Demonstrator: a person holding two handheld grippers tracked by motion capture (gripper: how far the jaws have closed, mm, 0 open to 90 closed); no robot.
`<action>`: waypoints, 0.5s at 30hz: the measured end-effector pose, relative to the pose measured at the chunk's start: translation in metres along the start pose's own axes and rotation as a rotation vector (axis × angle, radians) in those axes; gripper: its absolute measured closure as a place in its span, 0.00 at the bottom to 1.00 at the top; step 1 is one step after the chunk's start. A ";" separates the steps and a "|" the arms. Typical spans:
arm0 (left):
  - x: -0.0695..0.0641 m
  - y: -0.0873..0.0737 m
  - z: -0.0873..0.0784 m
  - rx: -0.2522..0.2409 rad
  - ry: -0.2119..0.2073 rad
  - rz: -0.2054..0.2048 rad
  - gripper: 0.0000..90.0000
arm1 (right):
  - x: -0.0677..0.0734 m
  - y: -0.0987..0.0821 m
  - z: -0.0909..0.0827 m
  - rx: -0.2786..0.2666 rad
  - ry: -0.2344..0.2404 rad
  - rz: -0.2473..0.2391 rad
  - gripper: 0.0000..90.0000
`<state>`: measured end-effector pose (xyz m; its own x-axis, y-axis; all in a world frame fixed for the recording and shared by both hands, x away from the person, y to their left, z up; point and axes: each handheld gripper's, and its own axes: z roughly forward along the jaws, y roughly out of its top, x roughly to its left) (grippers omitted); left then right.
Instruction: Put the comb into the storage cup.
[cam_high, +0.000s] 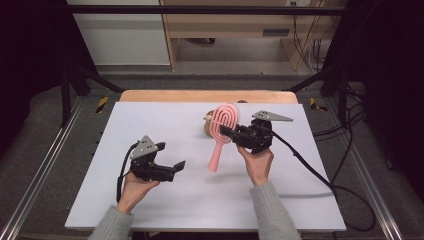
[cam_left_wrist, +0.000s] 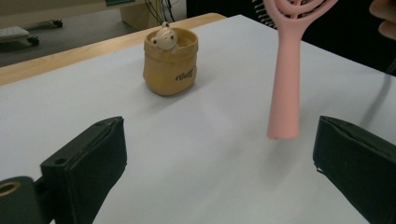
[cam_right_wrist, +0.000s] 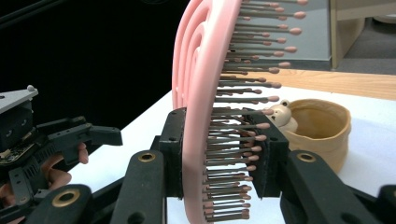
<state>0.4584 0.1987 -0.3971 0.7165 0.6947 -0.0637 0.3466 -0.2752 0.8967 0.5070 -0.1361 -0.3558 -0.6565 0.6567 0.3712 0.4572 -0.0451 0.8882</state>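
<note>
A pink hairbrush (cam_high: 222, 131) hangs above the white table top, handle tip down and close to the surface. My right gripper (cam_high: 228, 133) is shut on its bristled head (cam_right_wrist: 219, 116), one jaw on the flat back and one against the bristles. The handle (cam_left_wrist: 286, 88) stands upright in the left gripper view. A tan pot with a small bear figure (cam_high: 208, 125) sits just behind the brush head; it reads as a sack-shaped cup (cam_left_wrist: 171, 63) (cam_right_wrist: 317, 130). My left gripper (cam_high: 177, 166) is open, low over the table at the left, pointing toward the brush handle.
The white board (cam_high: 150, 125) lies on a wooden table whose far edge (cam_high: 200, 96) shows behind it. A black cable (cam_high: 310, 167) trails from the right gripper off the table's right side. Metal rails run along both sides of the table.
</note>
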 end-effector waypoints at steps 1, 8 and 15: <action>0.003 -0.003 -0.002 0.000 0.004 -0.002 0.03 | 0.000 0.000 0.000 0.000 -0.003 -0.002 0.70; 0.018 -0.019 -0.016 0.001 0.037 -0.006 0.03 | -0.003 0.005 -0.003 -0.012 -0.015 -0.004 0.70; 0.031 -0.035 -0.028 -0.007 0.061 -0.016 0.03 | -0.005 0.008 -0.004 -0.012 -0.035 -0.014 0.70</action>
<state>0.4509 0.2484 -0.4184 0.6727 0.7381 -0.0520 0.3536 -0.2590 0.8988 0.5117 -0.1432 -0.3492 -0.6414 0.6831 0.3493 0.4405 -0.0448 0.8966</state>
